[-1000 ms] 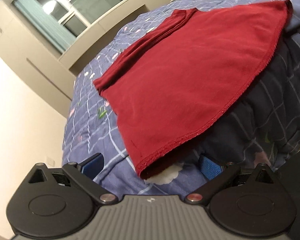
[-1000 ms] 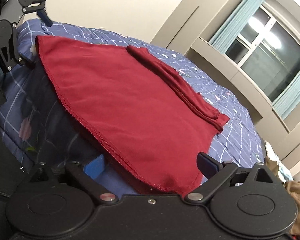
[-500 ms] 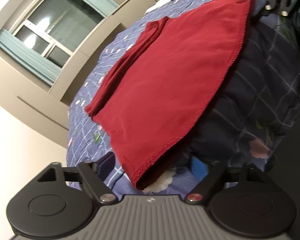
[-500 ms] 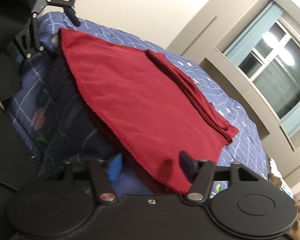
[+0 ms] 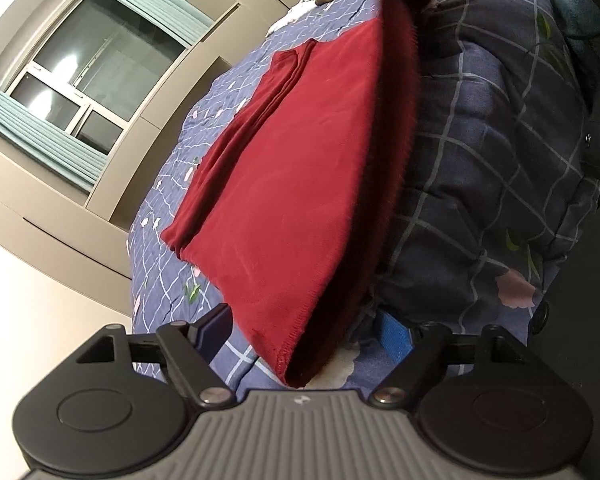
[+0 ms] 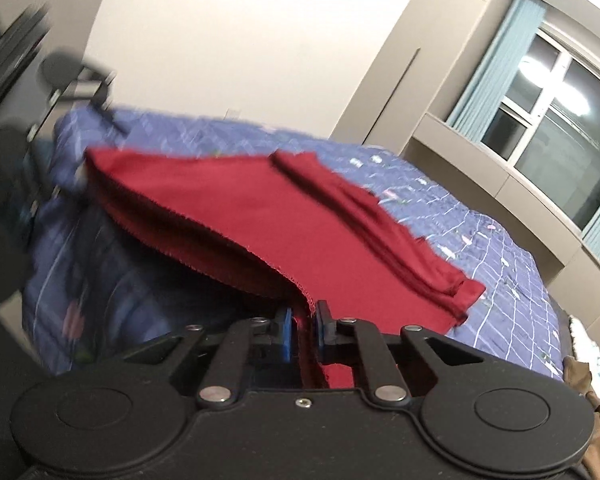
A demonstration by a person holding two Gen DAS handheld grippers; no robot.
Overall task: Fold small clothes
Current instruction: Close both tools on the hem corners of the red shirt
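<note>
The right claw (image 6: 302,330) has just been closing and is clamped on the near hem corner of the red garment (image 6: 260,216). The left claw (image 5: 302,330) stands apart around the other corner, pads not touching. The garment lies on the blue checked bedspread (image 5: 480,152).

A red knit garment (image 5: 284,184) is lying on a blue checked quilt (image 5: 500,160), its folded sleeve (image 6: 380,232) resting on top.

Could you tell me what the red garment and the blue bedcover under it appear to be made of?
Red garment: seemingly a soft matte knit, likely cotton jersey; it drapes limply and shows a stitched hem. Blue bedcover: probably a printed, padded woven quilt, puffy, with white grid lines and small flowers.
</note>
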